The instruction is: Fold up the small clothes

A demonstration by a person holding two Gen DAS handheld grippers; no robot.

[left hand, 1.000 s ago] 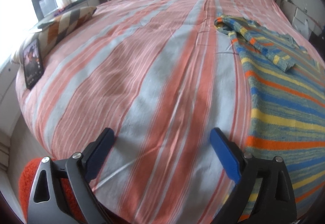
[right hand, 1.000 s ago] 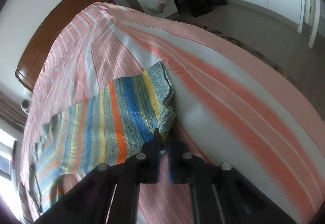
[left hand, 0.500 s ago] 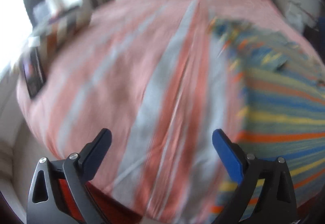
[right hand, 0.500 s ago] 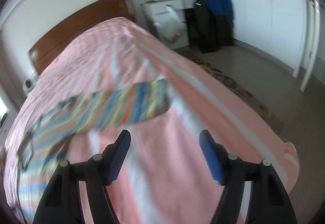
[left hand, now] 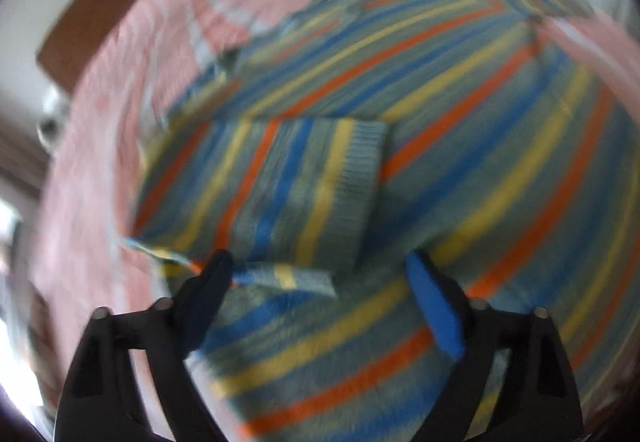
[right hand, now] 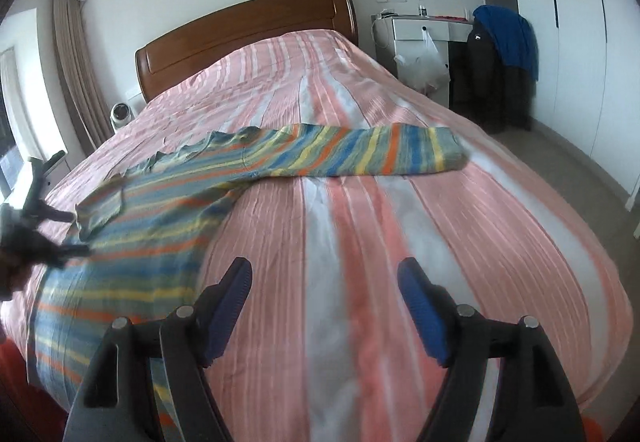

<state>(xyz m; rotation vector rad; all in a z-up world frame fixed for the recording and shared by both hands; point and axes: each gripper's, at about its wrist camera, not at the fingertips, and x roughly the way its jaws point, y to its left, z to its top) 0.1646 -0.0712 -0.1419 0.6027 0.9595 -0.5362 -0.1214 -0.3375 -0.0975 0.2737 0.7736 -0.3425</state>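
A small striped knit sweater (left hand: 460, 129) in blue, yellow, orange and grey-green lies flat on the bed. In the left wrist view one sleeve (left hand: 280, 185) is folded across its body. My left gripper (left hand: 320, 294) is open and empty just above the sweater's lower part. In the right wrist view the sweater (right hand: 160, 226) lies at the left with its other sleeve (right hand: 372, 153) stretched out to the right. My right gripper (right hand: 324, 302) is open and empty over bare bedspread, right of the sweater. The left gripper (right hand: 36, 238) shows blurred at the far left.
The bed has a pink and white striped cover (right hand: 400, 242) and a wooden headboard (right hand: 248, 25). A white nightstand (right hand: 424, 41) with a hanging bag and a chair with dark and blue clothes (right hand: 500, 57) stand at the right. The bed's foot edge is close below both grippers.
My right gripper opened, let go of the sleeve and pulled back; the sleeve now lies stretched out. My left gripper swung right from bare bedspread to over the sweater, still open.
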